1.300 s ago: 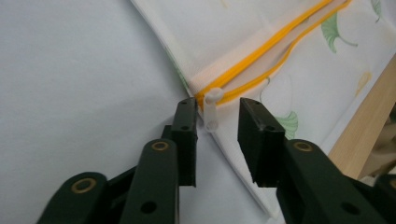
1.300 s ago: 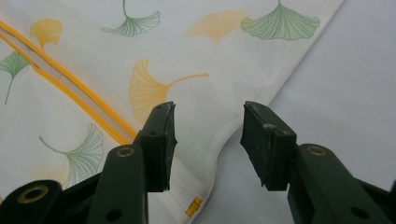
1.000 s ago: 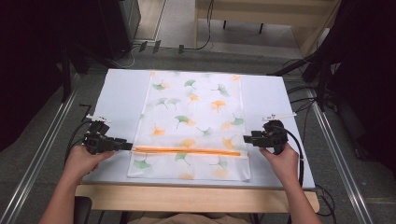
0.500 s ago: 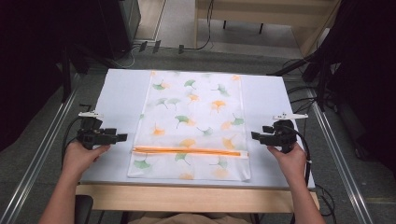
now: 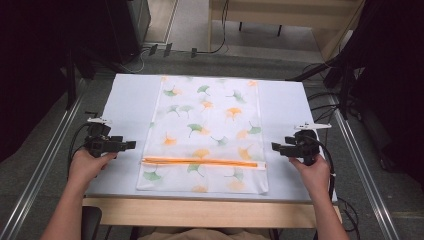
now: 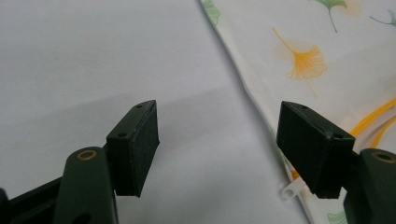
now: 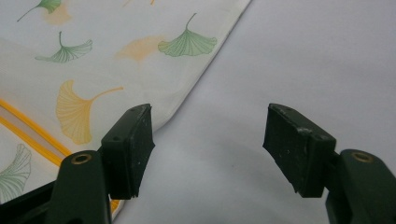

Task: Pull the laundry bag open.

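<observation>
A white cloth bag (image 5: pixel 207 131) printed with green and orange ginkgo leaves lies flat on the pale table (image 5: pixel 127 102). An orange zipper (image 5: pixel 202 162) runs across it near the front. My left gripper (image 5: pixel 129 145) rests just left of the bag, level with the zipper, jaws pointing at it. In the left gripper view the gripper (image 6: pixel 219 149) is open over bare table, with the bag's edge (image 6: pixel 317 51) and a white zipper tab (image 6: pixel 290 191) by the right jaw. My right gripper (image 5: pixel 276 147) mirrors it. It (image 7: pixel 208 149) is open beside the bag's edge (image 7: pixel 116 60). Both pairs of jaws have just been opening, with nothing between them.
A wooden table edge (image 5: pixel 200 210) runs along the front. Metal rails (image 5: pixel 47 155) (image 5: pixel 365 165) flank the table. Cables (image 5: pixel 325 102) lie on the floor at the right, a dark cabinet (image 5: pixel 125 25) stands at the back left, and a wooden bench (image 5: pixel 280 15) behind.
Both grippers have drawn back a little from the bag's side edges, the left one leftward and the right one rightward. The bag lies as before.
</observation>
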Demonstrator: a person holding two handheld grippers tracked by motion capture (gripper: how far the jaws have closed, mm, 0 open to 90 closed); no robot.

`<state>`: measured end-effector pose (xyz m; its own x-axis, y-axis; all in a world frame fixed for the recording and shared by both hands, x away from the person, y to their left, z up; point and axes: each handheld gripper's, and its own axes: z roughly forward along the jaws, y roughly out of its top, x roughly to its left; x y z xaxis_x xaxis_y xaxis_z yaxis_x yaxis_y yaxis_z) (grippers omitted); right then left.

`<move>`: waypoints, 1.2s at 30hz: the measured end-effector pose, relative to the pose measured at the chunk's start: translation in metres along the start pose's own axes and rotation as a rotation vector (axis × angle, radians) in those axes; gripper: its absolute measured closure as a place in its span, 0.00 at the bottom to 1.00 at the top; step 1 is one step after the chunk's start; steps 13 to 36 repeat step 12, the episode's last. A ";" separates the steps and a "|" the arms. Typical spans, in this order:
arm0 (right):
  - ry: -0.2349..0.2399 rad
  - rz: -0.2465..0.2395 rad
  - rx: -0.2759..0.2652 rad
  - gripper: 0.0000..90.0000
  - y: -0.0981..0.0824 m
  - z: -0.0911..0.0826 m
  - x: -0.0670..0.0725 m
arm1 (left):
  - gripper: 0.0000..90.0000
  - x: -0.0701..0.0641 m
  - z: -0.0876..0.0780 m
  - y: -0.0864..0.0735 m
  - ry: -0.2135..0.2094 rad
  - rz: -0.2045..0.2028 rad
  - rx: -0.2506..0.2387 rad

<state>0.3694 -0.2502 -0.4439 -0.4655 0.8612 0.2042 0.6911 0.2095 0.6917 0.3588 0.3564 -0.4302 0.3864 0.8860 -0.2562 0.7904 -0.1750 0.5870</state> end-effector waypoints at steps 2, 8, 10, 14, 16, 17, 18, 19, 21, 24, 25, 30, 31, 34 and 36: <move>0.004 0.007 0.009 0.38 0.000 0.001 0.000 | 0.33 0.000 0.001 0.000 -0.002 -0.006 0.002; 0.010 0.026 0.006 0.38 0.000 -0.001 -0.001 | 0.33 0.001 0.002 0.000 0.002 -0.007 0.010; 0.010 0.029 0.012 0.38 0.000 0.000 -0.001 | 0.33 0.001 0.003 0.000 0.003 -0.007 0.015; 0.008 0.024 0.015 0.38 0.000 0.001 -0.001 | 0.33 0.001 0.004 0.000 0.006 -0.012 0.025; 0.008 0.024 0.015 0.38 0.000 0.001 -0.001 | 0.33 0.001 0.004 0.000 0.006 -0.012 0.025; 0.008 0.024 0.015 0.38 0.000 0.001 -0.001 | 0.33 0.001 0.004 0.000 0.006 -0.012 0.025; 0.008 0.024 0.015 0.38 0.000 0.001 -0.001 | 0.33 0.001 0.004 0.000 0.006 -0.012 0.025; 0.008 0.024 0.015 0.38 0.000 0.001 -0.001 | 0.33 0.001 0.004 0.000 0.006 -0.012 0.025; 0.008 0.024 0.015 0.38 0.000 0.001 -0.001 | 0.33 0.001 0.004 0.000 0.006 -0.012 0.025; 0.008 0.024 0.015 0.38 0.000 0.001 -0.001 | 0.33 0.001 0.004 0.000 0.006 -0.012 0.025; 0.008 0.024 0.015 0.38 0.000 0.001 -0.001 | 0.33 0.001 0.004 0.000 0.006 -0.012 0.025; 0.008 0.024 0.015 0.38 0.000 0.001 -0.001 | 0.33 0.001 0.004 0.000 0.006 -0.012 0.025; 0.008 0.024 0.015 0.38 0.000 0.001 -0.001 | 0.33 0.001 0.004 0.000 0.006 -0.012 0.025; 0.008 0.024 0.015 0.38 0.000 0.001 -0.001 | 0.33 0.001 0.004 0.000 0.006 -0.012 0.025; 0.008 0.024 0.015 0.38 0.000 0.001 -0.001 | 0.33 0.001 0.004 0.000 0.006 -0.012 0.025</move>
